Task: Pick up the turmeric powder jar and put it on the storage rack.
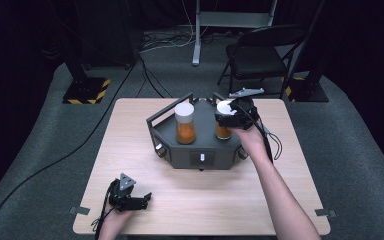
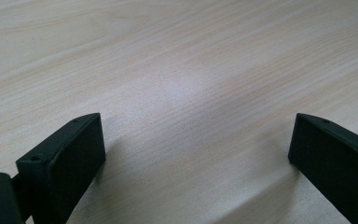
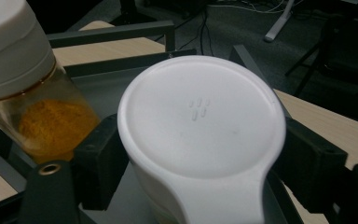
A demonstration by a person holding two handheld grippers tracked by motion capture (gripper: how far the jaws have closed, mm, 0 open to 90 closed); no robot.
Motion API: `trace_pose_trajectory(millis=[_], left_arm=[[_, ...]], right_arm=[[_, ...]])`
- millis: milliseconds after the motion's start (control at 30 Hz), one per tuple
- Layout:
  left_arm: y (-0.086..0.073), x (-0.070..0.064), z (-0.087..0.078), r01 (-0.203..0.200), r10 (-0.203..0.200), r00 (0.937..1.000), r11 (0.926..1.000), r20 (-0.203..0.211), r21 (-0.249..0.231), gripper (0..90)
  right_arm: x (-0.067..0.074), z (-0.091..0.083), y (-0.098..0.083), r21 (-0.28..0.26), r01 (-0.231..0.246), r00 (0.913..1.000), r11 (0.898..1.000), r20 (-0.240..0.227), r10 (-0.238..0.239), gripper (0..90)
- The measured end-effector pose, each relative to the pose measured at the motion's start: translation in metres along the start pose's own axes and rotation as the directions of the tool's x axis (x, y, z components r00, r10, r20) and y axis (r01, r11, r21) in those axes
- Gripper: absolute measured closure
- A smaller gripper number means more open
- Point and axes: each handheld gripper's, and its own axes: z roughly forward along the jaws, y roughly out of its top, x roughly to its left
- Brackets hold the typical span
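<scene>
Right gripper view showed the right hand-held gripper (image 3: 200,158) with its two black jaws set either side of the white lid (image 3: 200,123) of a jar, one jaw close against each flank; whether the pads actually pressed on the lid or merely bracketed it could not be told, though they looked snug. That jar (image 1: 223,131) stood in the right half of a dark grey tray (image 1: 200,157) with rail handles, which sat mid-tabletop, and orange powder showed through its glass in the high view. Just beside it, to the left in the same tray, stood a second jar (image 1: 185,123) with a white cap and the same orange powder, untouched. The step in hand looked like taking hold of the right jar by its lid, either to lift it out or to twist the cap off; the next move would call for a firm, level squeeze before any pull, since a smooth round lid could slip between flat pads. The left hand-held gripper (image 1: 130,199) rested on the near left of the tabletop (image 1: 130,145), jaws wide apart with nothing between them. No brand or readable writing showed; the lid bore only a small cluster of raised dots
</scene>
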Motion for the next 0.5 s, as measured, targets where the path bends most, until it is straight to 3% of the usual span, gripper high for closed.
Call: trace_pose_trajectory(millis=[267,500], left_arm=[[0.0,0.0,0.0,-0.003,0.003,1.0,1.0,0.0,0.002,3.2],[0.0,0.0,0.0,-0.002,0.002,1.0,1.0,-0.001,0.002,3.2]], right_arm=[[-0.004,-0.024,-0.013,-0.062,-0.008,0.9996,0.998,0.026,0.009,4.0],[-0.009,-0.043,-0.036,-0.081,0.006,0.9993,0.997,0.036,-0.003,0.0]])
